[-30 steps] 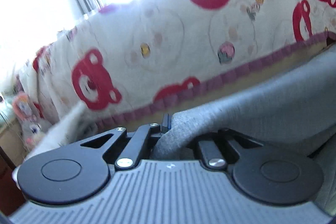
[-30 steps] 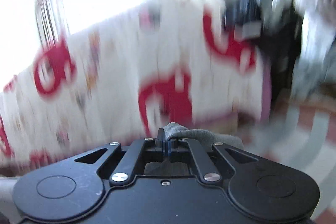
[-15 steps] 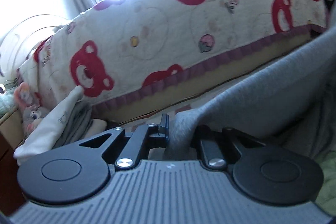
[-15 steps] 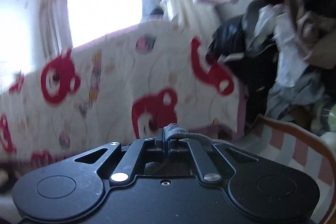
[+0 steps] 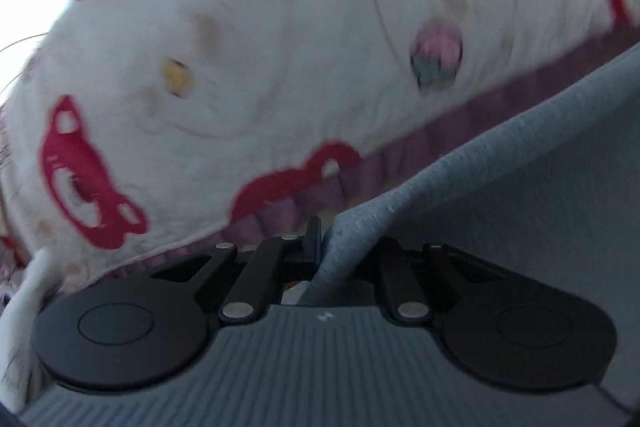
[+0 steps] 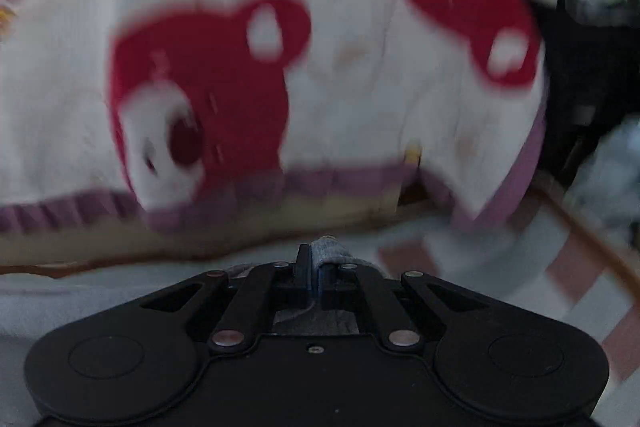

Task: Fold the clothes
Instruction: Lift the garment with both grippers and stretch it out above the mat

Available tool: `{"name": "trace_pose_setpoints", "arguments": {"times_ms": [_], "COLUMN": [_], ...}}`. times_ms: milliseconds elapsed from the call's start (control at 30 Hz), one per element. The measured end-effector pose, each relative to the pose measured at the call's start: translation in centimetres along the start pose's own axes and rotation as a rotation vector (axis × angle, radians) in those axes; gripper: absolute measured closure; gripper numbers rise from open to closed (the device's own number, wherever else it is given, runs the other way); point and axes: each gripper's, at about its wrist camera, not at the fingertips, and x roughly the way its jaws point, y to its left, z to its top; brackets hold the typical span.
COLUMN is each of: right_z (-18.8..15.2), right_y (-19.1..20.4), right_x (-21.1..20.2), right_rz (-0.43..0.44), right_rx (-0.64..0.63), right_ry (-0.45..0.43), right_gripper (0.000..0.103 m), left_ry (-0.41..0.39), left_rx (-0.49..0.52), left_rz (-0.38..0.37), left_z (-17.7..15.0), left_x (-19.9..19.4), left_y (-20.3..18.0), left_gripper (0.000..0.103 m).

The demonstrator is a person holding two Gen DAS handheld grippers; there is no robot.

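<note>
**Grey garment held at two edges**

The grey garment (image 5: 500,211) is a soft knit cloth. One edge is pinched in the left gripper (image 5: 322,247) and rises to the right as a taut, rolled fold. A small bunched corner (image 6: 330,251) is pinched in the right gripper (image 6: 316,267).

Left tool (image 5: 322,241) clamped, jaws pinching grey cloth; right tool (image 6: 316,263) likewise closed on cloth.

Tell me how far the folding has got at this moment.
Early stage. Done: both corners are pinched; the left gripper and right gripper each have jaws shut on the grey garment. In hand: its edge runs taut from the left jaws, in front of the bear-print blanket. Left: no fold is visible; laying it flat and folding it remain.
</note>
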Motion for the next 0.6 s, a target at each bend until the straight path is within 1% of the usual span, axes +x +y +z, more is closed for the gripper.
{"name": "trace_pose_setpoints", "arguments": {"times_ms": [67,100,167,233,300,333,467,600], "right_z": [-0.2,-0.2,-0.4,-0.6,-0.7,-0.8,-1.1,-1.4], "right_y": [0.3,0.4,0.7,1.0,1.3,1.4,2.0,2.6], "right_x": [0.7,1.0,1.7,2.4,3.1,3.5,4.8,5.9], "right_rz": [-0.017,-0.026,-0.043,-0.060,-0.077,-0.086,-0.120,-0.147], "right_rx": [-0.001,-0.002,-0.003,-0.004,-0.005,-0.006,-0.008,-0.023], "right_ry": [0.011,0.017,0.028,0.040,0.051,0.057,0.079,0.099], "right_gripper": [0.101,0.101,0.102,0.102,0.102,0.102,0.102,0.102], "left_ry": [0.058,0.071,0.069,0.055,0.051,0.057,0.083,0.099], "left_rx": [0.043,0.049,0.064,0.122,0.182,0.213,0.284,0.337], "left_rz": [0.010,0.009,-0.006,-0.018,-0.035,-0.048,-0.092,-0.070], "left_z": [-0.3,-0.4,-0.3,-0.3,-0.5,-0.8,-2.3,-3.0], "left_x": [3.5,4.5,5.5,5.8,6.1,6.3,6.2,6.1], "left_y": [-1.3,-1.4,-1.0,-0.4,0.5,1.1,3.0,4.3], "left_gripper": [0.093,0.093,0.092,0.087,0.085,0.085,0.086,0.086]}}
